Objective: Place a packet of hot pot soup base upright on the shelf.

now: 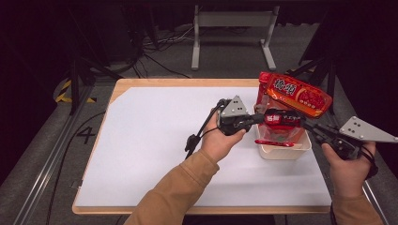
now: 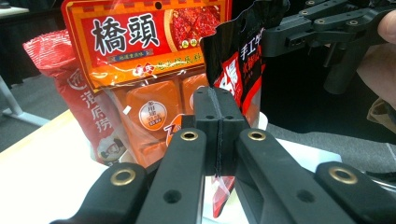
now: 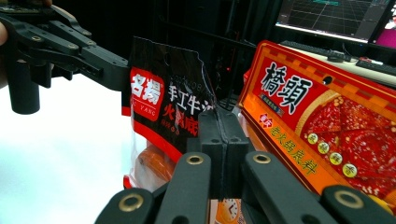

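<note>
A black and red sauce packet (image 1: 281,119) hangs upright over a white tub (image 1: 300,151) at the table's right. My left gripper (image 1: 263,117) is shut on its left edge and my right gripper (image 1: 302,123) is shut on its right edge. In the left gripper view the shut jaws (image 2: 215,95) pinch the black packet (image 2: 236,60), with the right gripper (image 2: 317,28) clamped higher up on it. Seen from the right gripper view, the gripper (image 3: 219,116) bites the packet (image 3: 163,102), and the left gripper (image 3: 74,51) holds its far edge.
A large orange and red packet (image 1: 294,93) stands in the tub behind the held one, and a red pouch (image 2: 70,88) leans beside it. White sheet (image 1: 159,140) covers the wooden table to the left. A metal frame (image 1: 232,33) stands on the floor beyond.
</note>
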